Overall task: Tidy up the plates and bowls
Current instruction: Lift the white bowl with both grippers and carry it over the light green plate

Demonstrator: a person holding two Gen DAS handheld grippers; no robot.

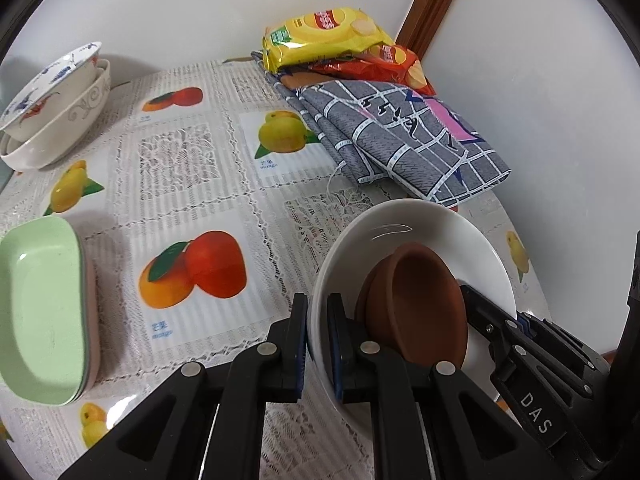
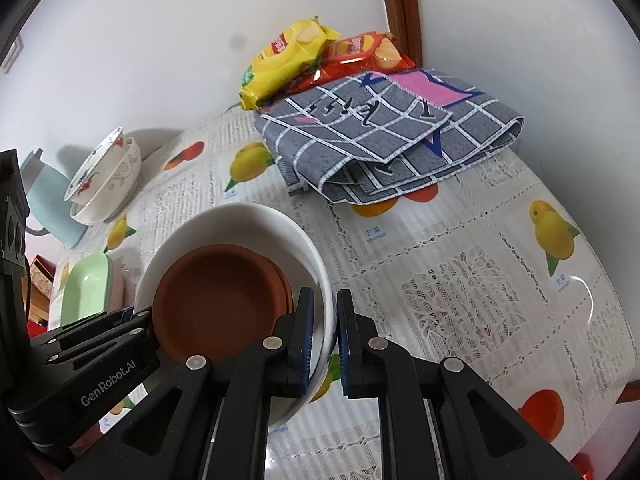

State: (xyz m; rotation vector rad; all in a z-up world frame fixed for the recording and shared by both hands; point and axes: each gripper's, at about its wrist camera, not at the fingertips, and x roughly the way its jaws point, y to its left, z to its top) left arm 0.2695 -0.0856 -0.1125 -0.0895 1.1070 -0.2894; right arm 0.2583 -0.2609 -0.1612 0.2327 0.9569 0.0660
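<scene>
Above the fruit-print tablecloth, white bowl tilted, brown saucers inside, both claws clenched on its rim.

Yellow chip bag and red chip bag atop folded checked cloth

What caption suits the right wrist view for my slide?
Both tools grip opposite rims of a white bowl holding brown saucers above the fruit-print tablecloth.

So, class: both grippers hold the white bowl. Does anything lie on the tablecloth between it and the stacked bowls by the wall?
Nothing visible does. Between the white bowl and the stacked bowls only bare tablecloth shows; the green dish sits off to one side.
</scene>
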